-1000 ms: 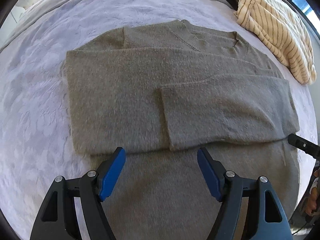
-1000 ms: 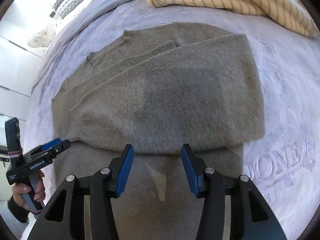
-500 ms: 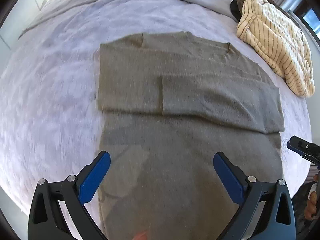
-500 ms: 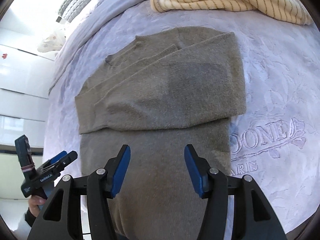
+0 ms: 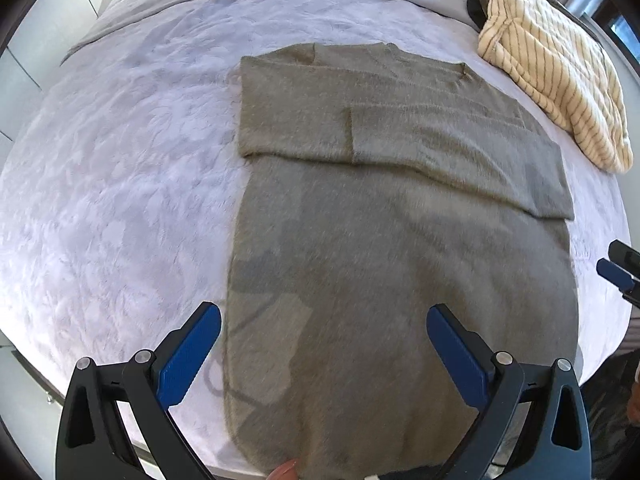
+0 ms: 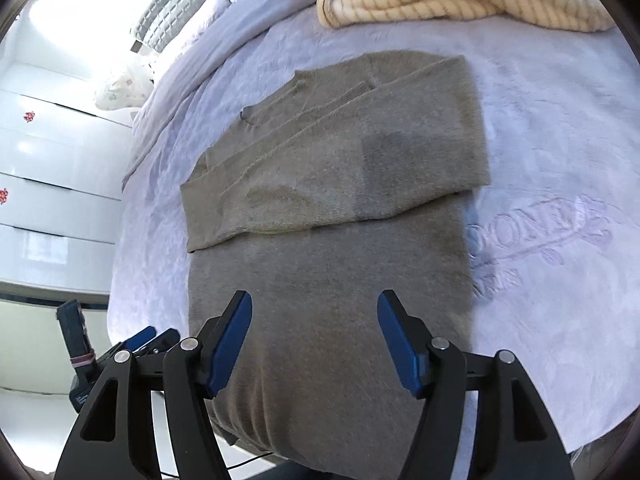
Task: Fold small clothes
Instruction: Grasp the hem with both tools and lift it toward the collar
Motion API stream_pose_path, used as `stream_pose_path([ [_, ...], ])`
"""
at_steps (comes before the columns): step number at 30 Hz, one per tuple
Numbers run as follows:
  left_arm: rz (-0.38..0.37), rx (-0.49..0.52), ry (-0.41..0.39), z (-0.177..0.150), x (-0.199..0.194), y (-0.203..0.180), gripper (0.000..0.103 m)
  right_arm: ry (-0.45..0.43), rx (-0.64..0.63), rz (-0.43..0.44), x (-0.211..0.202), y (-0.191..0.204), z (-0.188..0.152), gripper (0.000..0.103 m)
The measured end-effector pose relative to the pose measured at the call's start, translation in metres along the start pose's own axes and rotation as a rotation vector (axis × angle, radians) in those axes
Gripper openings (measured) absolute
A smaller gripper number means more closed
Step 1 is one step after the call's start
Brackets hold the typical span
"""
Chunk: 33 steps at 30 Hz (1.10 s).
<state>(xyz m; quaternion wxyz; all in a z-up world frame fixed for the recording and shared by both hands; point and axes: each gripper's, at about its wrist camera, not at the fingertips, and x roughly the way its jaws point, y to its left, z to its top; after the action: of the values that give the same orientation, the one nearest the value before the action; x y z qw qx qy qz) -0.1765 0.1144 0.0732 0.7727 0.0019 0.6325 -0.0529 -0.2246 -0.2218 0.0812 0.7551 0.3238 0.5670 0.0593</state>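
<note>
Both sleeves lie crossed on the flat grey-brown knitted sweater; left tongs and right tongs, just opened wider, empty, have lifted off. Bottom hem fold comes next.

Counts: 1 grey sweater on the bed, with 2 sleeves folded across its chest. 1 striped cream garment, bunched at the far edge. 1 lavender bedspread with 1 embossed logo. 1 quilted grey pillow at the head end. 1 small floral-print item beside it, too blurred to identify. 2 grippers: left gripper, right gripper, each with 2 blue pads.
</note>
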Motion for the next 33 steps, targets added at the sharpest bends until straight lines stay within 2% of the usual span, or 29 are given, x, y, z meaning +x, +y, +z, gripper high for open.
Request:
stream_pose_path([
  [3,-0.025,-0.007,-0.008,-0.020,-0.006,0.010,0.103,-0.007,0.005,-0.005,-0.006,-0.002,-0.022,0.069],
  [7,-0.066,-0.036,0.027,-0.051,-0.002,0.031,0.103,0.009,0.027,0.001,-0.007,-0.013,-0.055,0.069],
  [12,-0.138,-0.062,0.096,-0.089,0.017,0.050,0.103,0.057,0.092,-0.023,-0.003,-0.043,-0.098,0.069],
  [18,-0.198,-0.043,0.162,-0.128,0.047,0.050,0.103,0.098,0.149,-0.039,-0.008,-0.077,-0.139,0.069],
  [24,-0.210,-0.009,0.166,-0.139,0.062,0.044,0.103,0.190,0.209,0.015,0.013,-0.100,-0.170,0.069],
  [28,-0.226,-0.027,0.168,-0.137,0.066,0.045,0.103,0.273,0.160,0.070,0.045,-0.095,-0.176,0.069],
  [33,-0.256,-0.042,0.191,-0.135,0.068,0.044,0.102,0.358,0.138,0.071,0.070,-0.090,-0.174,0.070],
])
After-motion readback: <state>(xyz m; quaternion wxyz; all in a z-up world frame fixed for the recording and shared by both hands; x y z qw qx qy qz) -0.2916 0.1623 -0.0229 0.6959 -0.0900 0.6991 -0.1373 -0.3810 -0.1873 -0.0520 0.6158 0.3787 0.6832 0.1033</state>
